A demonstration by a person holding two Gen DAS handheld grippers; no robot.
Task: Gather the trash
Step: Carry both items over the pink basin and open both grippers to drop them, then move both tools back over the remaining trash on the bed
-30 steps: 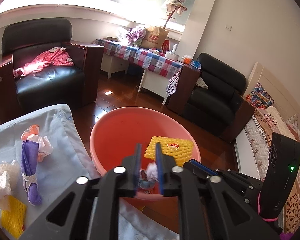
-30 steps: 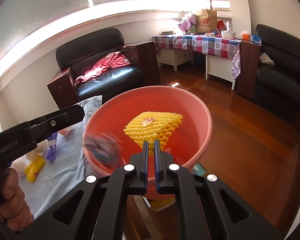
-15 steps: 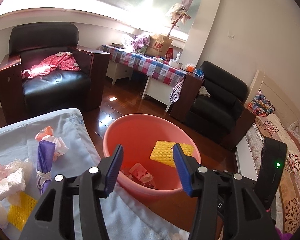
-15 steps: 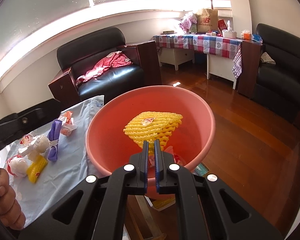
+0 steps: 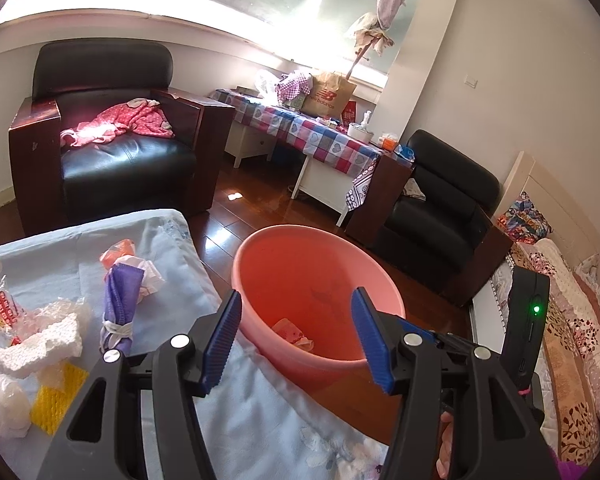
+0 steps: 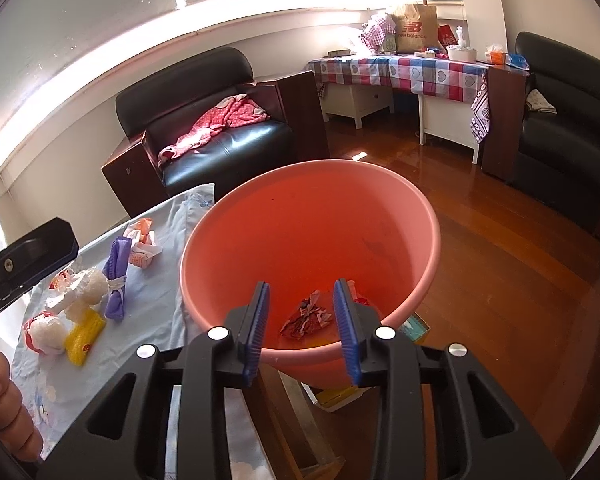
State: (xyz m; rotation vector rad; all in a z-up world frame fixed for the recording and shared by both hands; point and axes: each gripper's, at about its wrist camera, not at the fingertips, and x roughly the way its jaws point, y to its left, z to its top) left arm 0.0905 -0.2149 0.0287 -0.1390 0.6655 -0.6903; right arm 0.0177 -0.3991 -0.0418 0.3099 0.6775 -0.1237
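you are between drops. your left gripper (image 5: 296, 334) has just been opening and now stands wide, nothing between its jaws. your right gripper (image 6: 302, 322) has just been opening too, its jaws parted part way over the basin (image 6: 428, 216) with nothing gripped. the yellow foam net is no longer in view in the basin. crumpled wrappers (image 6: 306, 314) lie at the bottom of it, so this round of dropping looks done.

the rest of the trash sits on the blue cloth (image 5: 172, 240), just beside the basin on its left. there is a purple bag (image 5: 118, 308) tied with a white band, an orange and white wrapper (image 5: 120, 250) just behind it, a white foam piece (image 5: 40, 350), a yellow net (image 5: 58, 394) and a clear wrapper with red print (image 5: 4, 310). they lie close together, some touching.

the next move, as i judge it, is a fresh pick. the left gripper is nearest the pile and already wide, so swing it left and down over the purple bag, which stands clear enough to take alone. close across its narrow middle, near the band. the foam and net are light and may cling together, so take them one at a time. keep the right gripper clear of the rim.
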